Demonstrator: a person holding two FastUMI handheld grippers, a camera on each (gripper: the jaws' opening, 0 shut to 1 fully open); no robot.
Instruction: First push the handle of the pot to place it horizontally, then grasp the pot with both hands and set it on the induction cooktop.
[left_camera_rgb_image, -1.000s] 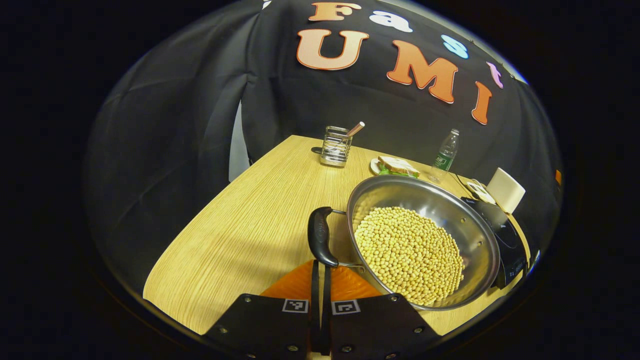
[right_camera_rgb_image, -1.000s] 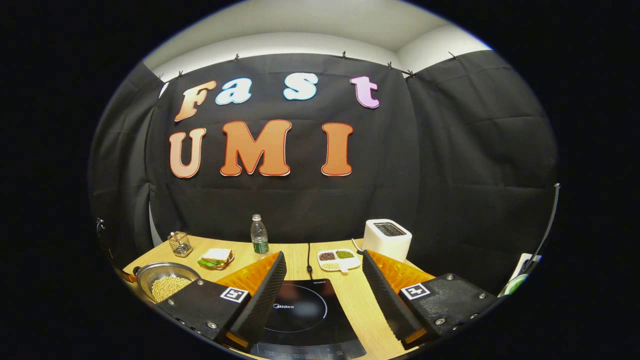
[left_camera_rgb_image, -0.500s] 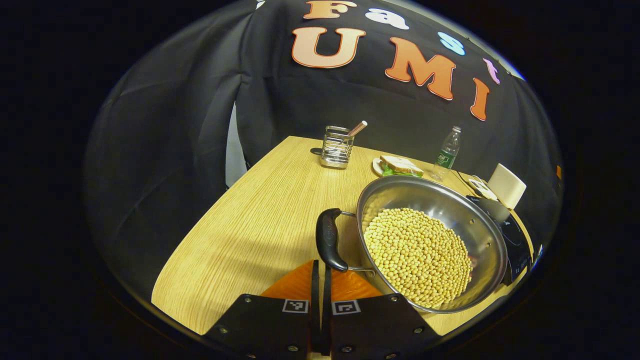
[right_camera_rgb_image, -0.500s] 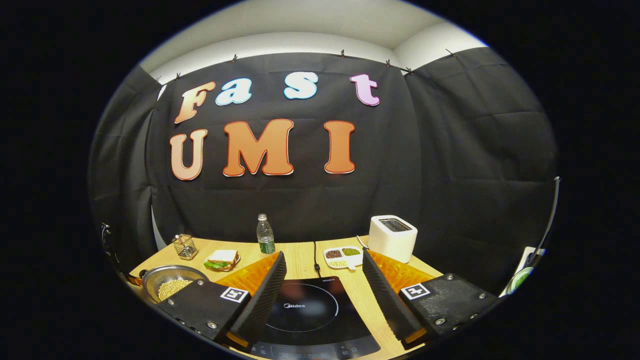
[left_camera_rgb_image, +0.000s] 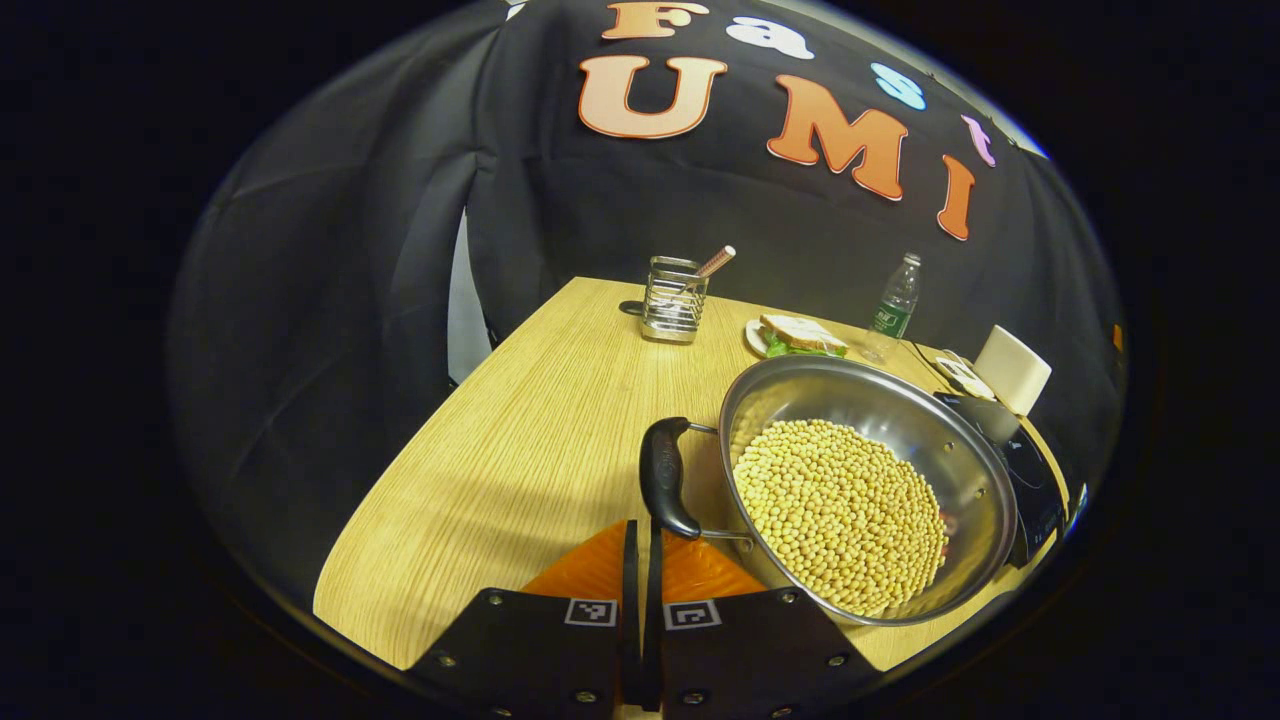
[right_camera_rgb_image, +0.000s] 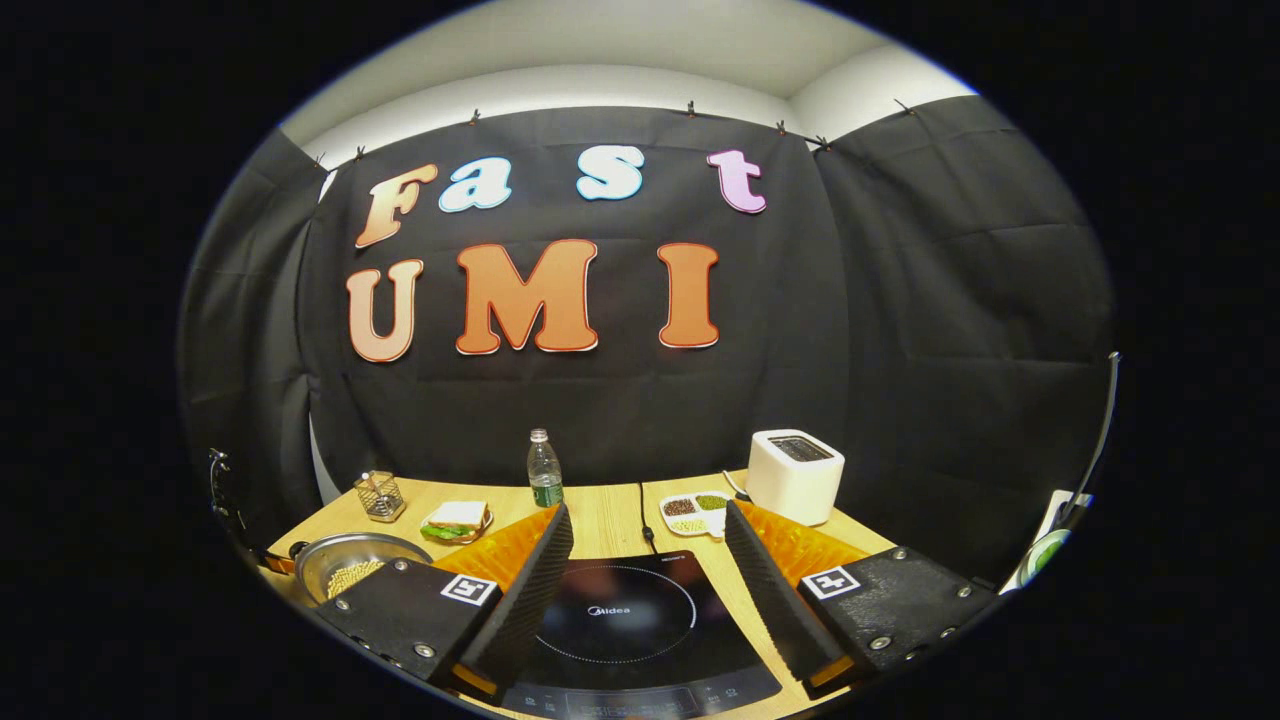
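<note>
In the left gripper view, the left tongs (left_camera_rgb_image: 640, 560) were closed, their two fingers pressed together with nothing between them, just near of the pot's black handle (left_camera_rgb_image: 665, 478). The steel pot (left_camera_rgb_image: 868, 488), filled with soybeans (left_camera_rgb_image: 840, 512), sat on the wooden table (left_camera_rgb_image: 520, 450) at its near right part. Its right rim lay against the black induction cooktop (left_camera_rgb_image: 1030, 480). Farther off stood a wire utensil holder (left_camera_rgb_image: 672, 299), a sandwich on a plate (left_camera_rgb_image: 797, 335), a water bottle (left_camera_rgb_image: 893, 305) and a white toaster (left_camera_rgb_image: 1012, 369).

In the right gripper view, the right tongs (right_camera_rgb_image: 648, 580) stood wide open and empty, hovering over the induction cooktop (right_camera_rgb_image: 625, 625), which lay between the two fingers. The pot (right_camera_rgb_image: 355, 565) with its soybeans sat at the left, partly behind the left finger. At the far side of the table (right_camera_rgb_image: 610, 515) stood the utensil holder (right_camera_rgb_image: 381, 496), the sandwich (right_camera_rgb_image: 457, 520), the bottle (right_camera_rgb_image: 544, 468), a divided dish of grains (right_camera_rgb_image: 695, 512) and the toaster (right_camera_rgb_image: 795, 475).
</note>
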